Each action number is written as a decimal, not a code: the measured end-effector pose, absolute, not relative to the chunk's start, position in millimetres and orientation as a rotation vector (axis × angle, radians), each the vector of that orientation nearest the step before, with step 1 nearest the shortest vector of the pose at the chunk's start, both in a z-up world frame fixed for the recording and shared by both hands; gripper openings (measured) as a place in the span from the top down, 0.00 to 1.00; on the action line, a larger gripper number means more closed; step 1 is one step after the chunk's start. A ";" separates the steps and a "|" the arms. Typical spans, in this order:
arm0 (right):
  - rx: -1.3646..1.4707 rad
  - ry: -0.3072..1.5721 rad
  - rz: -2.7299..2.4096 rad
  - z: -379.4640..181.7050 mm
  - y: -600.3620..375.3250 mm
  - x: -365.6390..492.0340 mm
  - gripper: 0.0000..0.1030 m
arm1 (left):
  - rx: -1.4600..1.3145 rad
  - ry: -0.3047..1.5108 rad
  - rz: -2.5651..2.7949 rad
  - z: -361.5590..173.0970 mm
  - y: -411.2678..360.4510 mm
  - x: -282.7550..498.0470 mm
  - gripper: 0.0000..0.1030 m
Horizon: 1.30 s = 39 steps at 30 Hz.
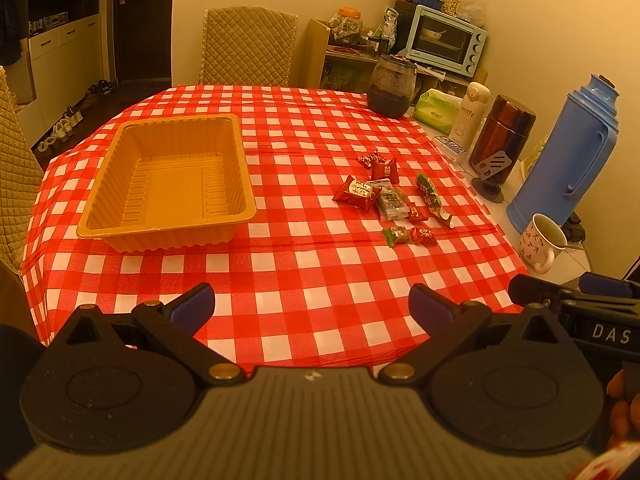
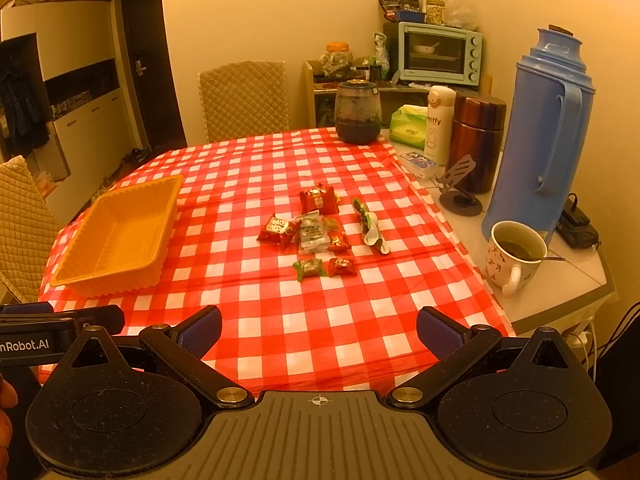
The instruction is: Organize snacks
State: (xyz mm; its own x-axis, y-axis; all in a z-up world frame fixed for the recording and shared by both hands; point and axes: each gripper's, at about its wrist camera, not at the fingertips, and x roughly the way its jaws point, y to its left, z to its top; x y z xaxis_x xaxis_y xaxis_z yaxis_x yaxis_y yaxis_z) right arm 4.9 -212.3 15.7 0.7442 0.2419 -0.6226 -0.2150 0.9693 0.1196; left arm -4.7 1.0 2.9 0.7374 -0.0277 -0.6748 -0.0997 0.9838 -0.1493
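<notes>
An empty orange plastic tray point(image 1: 120, 226) point(image 2: 80, 276) stands on the left of the red-and-white checked tablecloth. Several wrapped snacks point(image 1: 390, 200) point(image 2: 320, 232) lie loose to its right: red packets, a clear packet, a long green one point(image 1: 432, 196) point(image 2: 366, 220) and small candies. My left gripper point(image 1: 312, 304) hovers open over the near table edge, nothing between its blue pads. My right gripper point(image 2: 320, 330) is also open and empty near the front edge. Both are well short of the snacks.
Along the right side stand a blue thermos point(image 2: 540, 132), a mug with a spoon point(image 2: 514, 256), a brown canister point(image 2: 476, 140), a white bottle point(image 2: 438, 124), tissues and a dark jar point(image 2: 357, 112). Quilted chairs point(image 1: 248, 48) stand at the far side and left.
</notes>
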 end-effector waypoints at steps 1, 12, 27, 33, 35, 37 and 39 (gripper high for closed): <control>0.041 0.686 0.250 15.4 -212.1 5.1 0.00 | -0.180 0.743 0.040 3.1 0.7 -4.5 0.01; 0.042 0.686 0.249 16.0 -212.0 4.6 0.00 | -0.180 0.741 0.040 3.4 0.3 -4.5 0.01; 0.044 0.685 0.247 14.9 -211.2 4.5 0.00 | -0.179 0.740 0.040 3.8 -0.2 -5.0 0.01; 0.045 0.683 0.248 18.8 -218.1 7.4 0.00 | -0.179 0.739 0.040 3.8 -0.4 -4.9 0.01; 0.045 0.684 0.248 18.7 -218.0 7.3 0.00 | -0.179 0.741 0.039 3.8 -0.4 -4.9 0.01; 0.044 0.684 0.248 19.3 -218.6 7.9 0.00 | -0.179 0.740 0.040 3.8 -0.7 -5.0 0.01; 0.044 0.683 0.248 19.1 -218.6 7.9 0.00 | -0.179 0.740 0.040 3.7 -0.7 -5.1 0.01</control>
State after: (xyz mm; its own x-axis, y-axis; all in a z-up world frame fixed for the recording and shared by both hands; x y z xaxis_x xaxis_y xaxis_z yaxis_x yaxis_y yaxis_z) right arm 7.9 -218.6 19.1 0.7473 0.2414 -0.6191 -0.2124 0.9696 0.1216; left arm -5.1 -0.7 3.7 0.7384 -0.0269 -0.6738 -0.0993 0.9840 -0.1481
